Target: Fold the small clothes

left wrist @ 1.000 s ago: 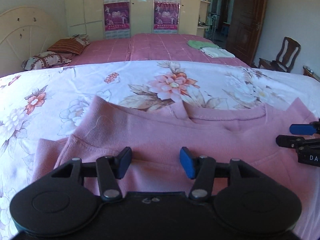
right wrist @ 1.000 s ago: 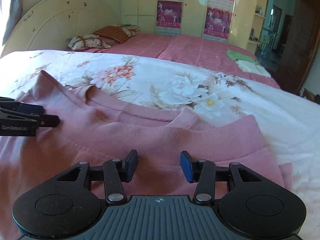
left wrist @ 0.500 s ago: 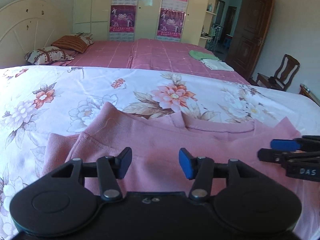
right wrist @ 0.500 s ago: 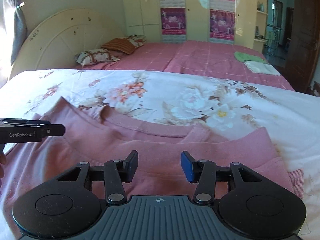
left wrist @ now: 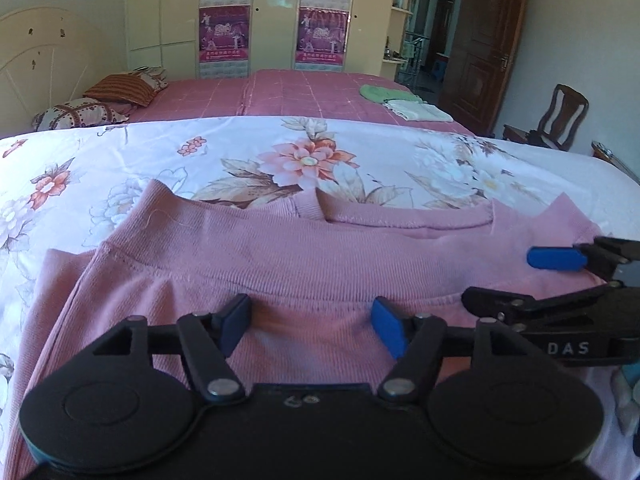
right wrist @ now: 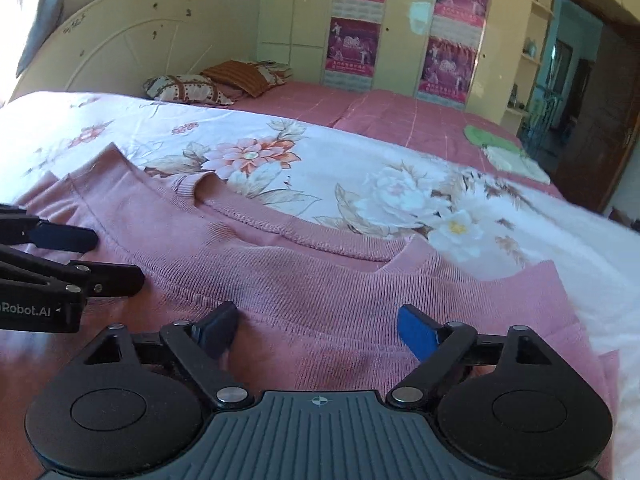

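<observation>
A pink knitted sweater (left wrist: 280, 256) (right wrist: 320, 280) lies flat on the floral sheet (left wrist: 120, 160), neckline towards the far side, with a folded edge running across just ahead of both grippers. My left gripper (left wrist: 311, 322) hovers low over its left part, jaws opening, the cloth beneath the blue pads and not pinched. My right gripper (right wrist: 316, 326) is over the right part, jaws opening wide, with only flat cloth between them. Each gripper shows in the other's view: the right gripper (left wrist: 500, 280) at the right edge, the left gripper (right wrist: 116, 259) at the left edge.
Behind the floral sheet is a pink checked bed (left wrist: 304, 92) with pillows (left wrist: 120, 88) at the left. Folded green and white cloths (left wrist: 400, 100) lie at its right. A wardrobe with posters, a dark door (left wrist: 484, 40) and a wooden chair (left wrist: 560, 116) stand beyond.
Both grippers' jaws have spread wider, the right one most. In the left wrist view the right gripper now sits nearer and larger. The sweater lies as before.
</observation>
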A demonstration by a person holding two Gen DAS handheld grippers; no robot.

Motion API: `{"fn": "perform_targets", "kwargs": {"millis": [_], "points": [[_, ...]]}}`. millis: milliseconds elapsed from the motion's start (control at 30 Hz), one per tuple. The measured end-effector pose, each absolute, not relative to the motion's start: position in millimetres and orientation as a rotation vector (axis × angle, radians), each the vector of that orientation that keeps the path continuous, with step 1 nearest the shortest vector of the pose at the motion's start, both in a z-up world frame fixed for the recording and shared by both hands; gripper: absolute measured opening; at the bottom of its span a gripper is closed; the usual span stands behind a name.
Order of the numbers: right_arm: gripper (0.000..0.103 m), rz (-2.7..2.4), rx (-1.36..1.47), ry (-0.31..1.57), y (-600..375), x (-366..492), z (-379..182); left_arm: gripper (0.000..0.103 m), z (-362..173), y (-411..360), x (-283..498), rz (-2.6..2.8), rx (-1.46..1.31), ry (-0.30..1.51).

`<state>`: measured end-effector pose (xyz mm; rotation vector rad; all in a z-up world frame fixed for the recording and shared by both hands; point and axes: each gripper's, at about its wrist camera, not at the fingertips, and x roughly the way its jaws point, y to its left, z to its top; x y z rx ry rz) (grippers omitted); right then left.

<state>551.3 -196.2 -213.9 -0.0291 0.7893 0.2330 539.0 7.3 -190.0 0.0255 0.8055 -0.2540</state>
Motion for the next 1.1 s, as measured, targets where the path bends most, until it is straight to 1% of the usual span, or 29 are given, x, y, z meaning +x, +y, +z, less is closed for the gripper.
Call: {"fn": "perform_targets", "kwargs": {"millis": [67,100,133,267,333,400,467,500,567,633,767,800,833,900,967,1100], "points": [[0.084,0.221,0.015,0.788,-198,547,-205,0.068,-186,8,538,-0.223,0.009,0.809],[0.071,0.223,0.042,0.781,-200,542,-199,0.065,-183,10,535,-0.210,-0.006,0.814],[0.067,0.224,0.069,0.778,-202,535,-191,0.064,-179,13,531,-0.204,-0.020,0.818],[0.066,0.227,0.054,0.749,-191,501,-176,0.065,-174,21,509,-0.198,0.001,0.825],[0.066,0.228,0.002,0.721,-179,484,-175,0.074,-177,25,504,-0.184,0.004,0.834],[0.066,0.214,-0.063,0.743,-169,479,-183,0.076,-180,28,501,-0.172,-0.008,0.836],[0.066,0.177,-0.135,0.763,-165,479,-200,0.076,-176,28,501,-0.165,-0.012,0.855],[0.067,0.168,-0.136,0.762,-166,479,-200,0.074,-172,28,499,-0.161,-0.017,0.864],[0.066,0.159,-0.078,0.775,-171,479,-191,0.076,-164,30,493,-0.157,-0.020,0.867],[0.066,0.161,-0.032,0.748,-173,472,-178,0.082,-159,34,485,-0.152,-0.025,0.867],[0.066,0.177,0.021,0.724,-166,457,-163,0.083,-152,48,469,-0.135,-0.068,0.894],[0.066,0.177,0.020,0.721,-163,454,-163,0.083,-152,53,464,-0.126,-0.080,0.907],[0.066,0.177,0.010,0.724,-159,450,-164,0.085,-151,60,457,-0.112,-0.099,0.918],[0.066,0.175,-0.028,0.766,-152,448,-175,0.088,-152,76,441,-0.089,-0.148,0.935],[0.066,0.171,-0.076,0.824,-147,449,-193,0.089,-155,95,423,-0.058,-0.211,0.963],[0.067,0.174,-0.019,0.795,-152,443,-183,0.089,-158,127,394,-0.003,-0.329,0.994]]}}
